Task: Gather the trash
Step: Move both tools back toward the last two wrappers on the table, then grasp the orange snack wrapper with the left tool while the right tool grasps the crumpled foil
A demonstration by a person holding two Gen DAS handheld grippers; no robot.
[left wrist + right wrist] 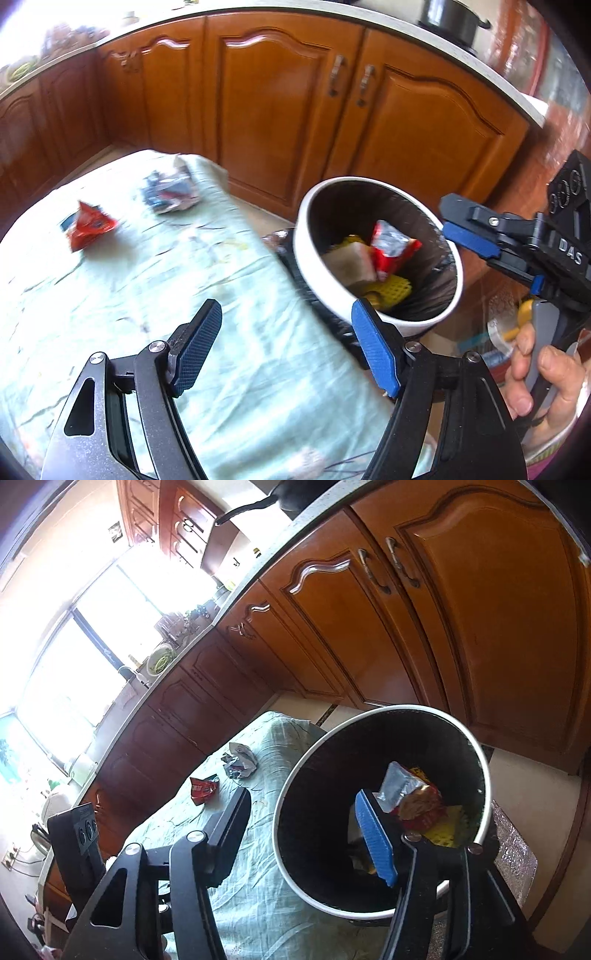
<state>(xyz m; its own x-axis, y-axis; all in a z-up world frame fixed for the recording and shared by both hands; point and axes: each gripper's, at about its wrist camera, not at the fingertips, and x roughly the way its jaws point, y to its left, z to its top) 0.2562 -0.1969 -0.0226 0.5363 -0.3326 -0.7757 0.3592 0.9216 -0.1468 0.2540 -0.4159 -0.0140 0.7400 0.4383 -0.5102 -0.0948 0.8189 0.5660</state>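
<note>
A white trash bin [317,258] with a black liner stands beside the table; it holds a red-silver wrapper [391,247], a brown piece and yellow mesh. It also shows in the right wrist view [291,853]. On the pale green tablecloth [147,295] lie a red snack wrapper [88,225] and a crumpled blue-white wrapper [170,192]; both show in the right wrist view, red [203,788] and crumpled [240,760]. My left gripper [286,347] is open and empty over the table's edge by the bin. My right gripper [306,834] is open and empty above the bin's rim.
Wooden cabinet doors [277,110] with metal handles run behind the table and bin under a light counter. A dark pot [450,18] stands on the counter. A bright window [74,646] is at the left. A shiny mat [513,853] lies on the floor by the bin.
</note>
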